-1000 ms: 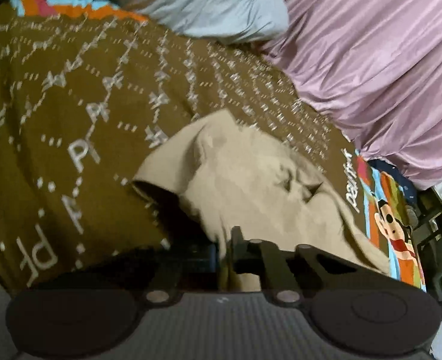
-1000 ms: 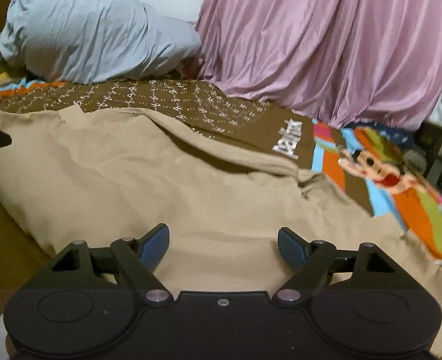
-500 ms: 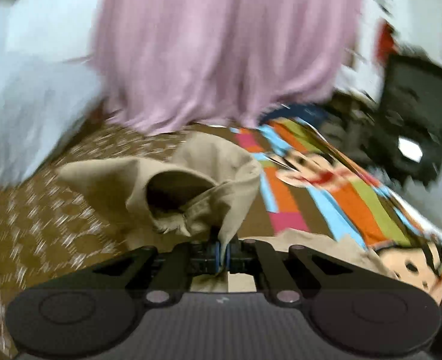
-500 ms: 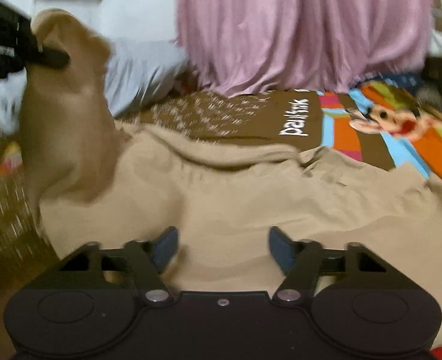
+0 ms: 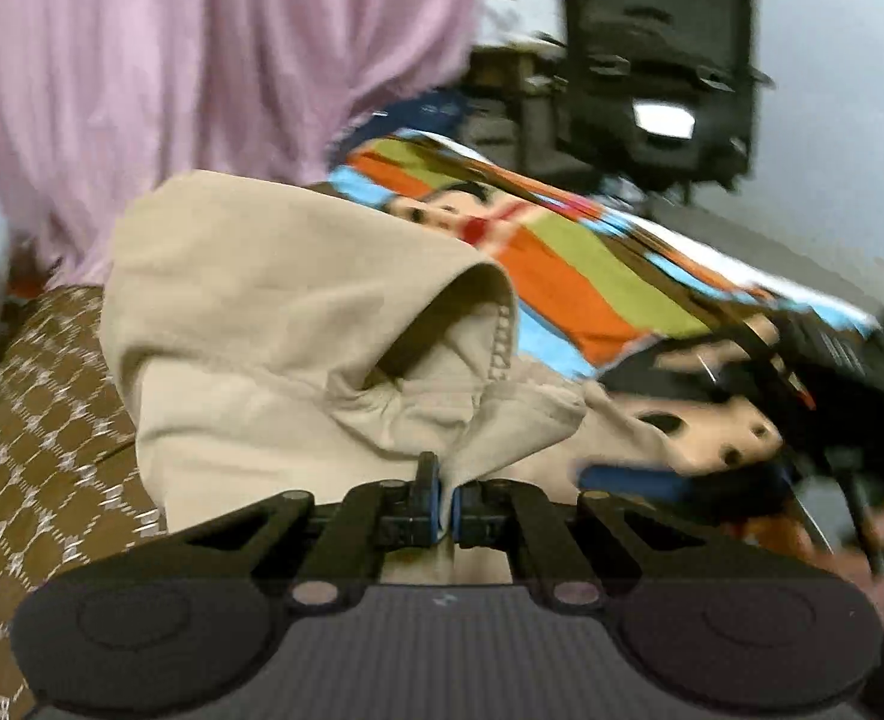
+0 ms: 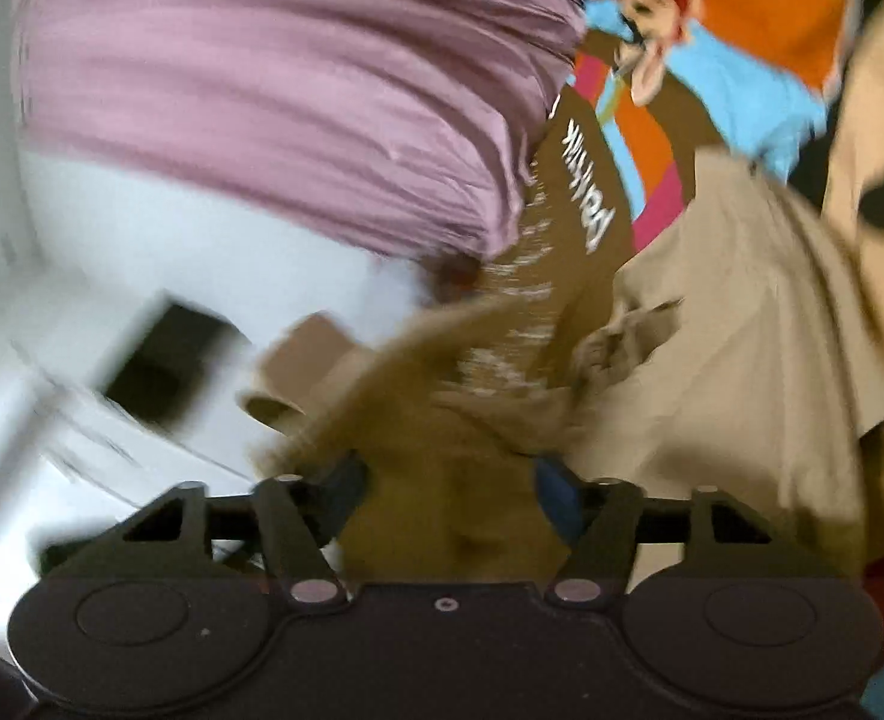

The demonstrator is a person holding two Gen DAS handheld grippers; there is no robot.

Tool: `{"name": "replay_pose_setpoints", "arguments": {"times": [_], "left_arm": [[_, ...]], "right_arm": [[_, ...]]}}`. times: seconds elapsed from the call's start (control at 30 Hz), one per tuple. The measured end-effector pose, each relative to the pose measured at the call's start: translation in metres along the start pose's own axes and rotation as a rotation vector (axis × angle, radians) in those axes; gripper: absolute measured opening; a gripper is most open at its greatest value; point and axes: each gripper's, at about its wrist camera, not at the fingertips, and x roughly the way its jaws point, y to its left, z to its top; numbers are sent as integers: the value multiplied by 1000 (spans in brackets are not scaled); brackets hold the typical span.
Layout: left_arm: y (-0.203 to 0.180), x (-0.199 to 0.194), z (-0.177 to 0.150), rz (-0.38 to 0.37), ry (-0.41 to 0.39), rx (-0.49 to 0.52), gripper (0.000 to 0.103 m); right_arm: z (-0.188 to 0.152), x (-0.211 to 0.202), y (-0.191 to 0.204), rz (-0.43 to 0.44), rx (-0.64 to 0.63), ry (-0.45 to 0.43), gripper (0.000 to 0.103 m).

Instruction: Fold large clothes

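My left gripper (image 5: 445, 504) is shut on an edge of the large beige garment (image 5: 297, 312). It holds that part lifted and folded over above the bed. The rest of the garment (image 6: 742, 330) lies bunched on the bedcover, at the right in the right wrist view. My right gripper (image 6: 449, 486) is rolled on its side and its jaws are opening. Blurred tan cloth shows in the gap, and the blue pads (image 6: 553, 492) are not pressing on it. One blue finger (image 5: 634, 476) of the right gripper shows low at the right in the left wrist view.
The bed has a brown patterned cover (image 5: 39, 420) and a bright cartoon blanket (image 5: 592, 276). A pink curtain (image 5: 201, 60) hangs behind it. A black chair (image 5: 658, 60) stands past the bed's far end. A white wall (image 6: 171, 252) is at the left.
The left gripper has carried the garment edge up and across the bed toward the colourful blanket. The right gripper has rolled sideways and moved; its jaws narrowed, then widened.
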Motion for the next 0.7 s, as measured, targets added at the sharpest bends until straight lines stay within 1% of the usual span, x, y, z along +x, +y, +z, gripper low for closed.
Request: {"name": "replay_pose_setpoints", "arguments": {"times": [0.1, 0.13, 0.17, 0.2, 0.27, 0.33, 0.37, 0.43, 0.53, 0.6, 0.67, 0.7], "left_arm": [[-26, 4, -8, -53, 11, 60, 3], [-34, 5, -9, -63, 11, 77, 3], [-43, 7, -12, -73, 18, 98, 3], [-50, 9, -14, -82, 25, 111, 3], [-65, 13, -21, -98, 38, 136, 3], [-82, 20, -26, -94, 43, 173, 3], [-88, 24, -28, -89, 48, 187, 3], [-96, 32, -32, -91, 60, 193, 3], [-102, 47, -43, -108, 92, 198, 3], [-108, 53, -51, -97, 102, 247, 3], [-112, 52, -61, -81, 89, 302, 4], [-112, 51, -64, -79, 84, 311, 4]], "right_arm": [[13, -7, -9, 77, 94, -43, 76], [16, -11, -10, 88, 106, -65, 76], [19, -15, -10, 75, 103, -85, 76], [21, -20, -9, 56, 95, -104, 75], [25, -29, -5, -5, 61, -136, 70], [28, -36, 0, -91, -6, -170, 64], [30, -38, 4, -136, -48, -182, 64], [35, -37, 9, -204, -113, -190, 60], [37, -29, 7, -282, -183, -190, 58], [37, -25, 4, -333, -243, -181, 58], [38, -16, -4, -359, -269, -141, 58], [38, -12, -7, -369, -275, -130, 56]]}}
